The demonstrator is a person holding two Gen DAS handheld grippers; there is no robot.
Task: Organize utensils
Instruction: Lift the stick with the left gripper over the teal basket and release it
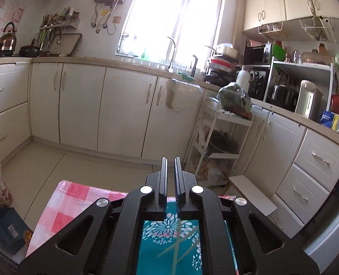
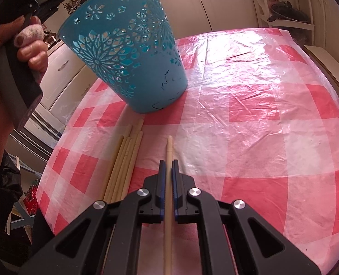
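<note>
Pink-and-white checked plastic tablecloth (image 2: 249, 119) covers the table, kitchen cabinets (image 1: 82, 105) beyond. Landmark: the teal perforated basket (image 2: 132, 52).

Right gripper (image 2: 168, 163) — nearest the lens, jaws clenched on a single pale chopstick (image 2: 169, 146) that runs between the fingers and pokes out past the tips toward the basket. Just left of it, a loose bundle of chopsticks (image 2: 126, 155) lies flat on the cloth, far ends almost at the basket's base.

Basket stands tilted, rim leaning left, base touching the cloth. A hand (image 2: 29, 45) beside its rim holds the other tool's handle.

Left gripper (image 1: 170, 160) — jaws nearly together, narrow gap, nothing visible between the tips; the basket's teal flower-patterned wall (image 1: 169, 240) shows below its body. Whether it is gripped, cannot tell.
</note>
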